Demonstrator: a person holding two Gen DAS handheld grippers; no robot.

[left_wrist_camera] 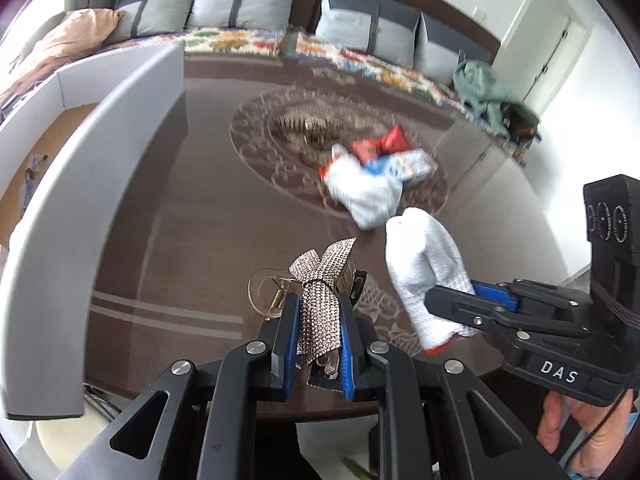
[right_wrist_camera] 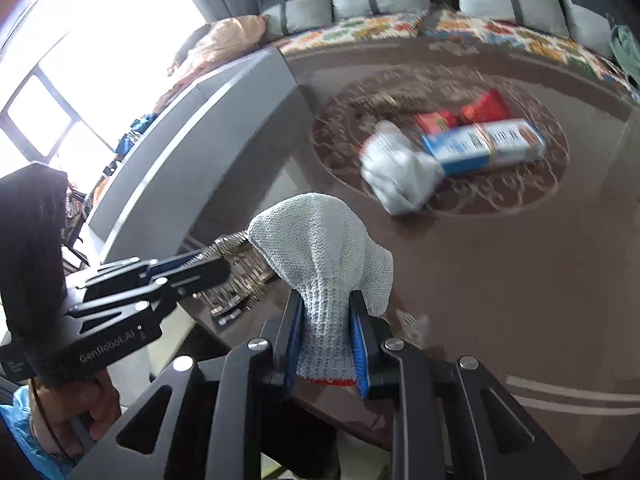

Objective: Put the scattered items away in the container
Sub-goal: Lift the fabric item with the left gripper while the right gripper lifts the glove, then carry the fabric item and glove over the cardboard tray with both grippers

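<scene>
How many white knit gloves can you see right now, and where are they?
2. One white glove is clamped in the right tongs above the near table edge. The other glove lies crumpled mid-table against the blue box. More could be hidden under the snack packs.

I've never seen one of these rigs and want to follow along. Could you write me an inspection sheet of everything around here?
Surface: dark brown patterned table.
Job's things: grey open box at left; rhinestone bow hair clip; white knitted glove.
Clutter: second white glove, blue-and-white carton, red packets, striped claw clip, piled mid-table.
Grippers: left gripper shut on the bow clip; right gripper shut on the glove.
Cables: thin cord by a hand.
Surroundings: bench with grey cushions, white door, bright window.
</scene>
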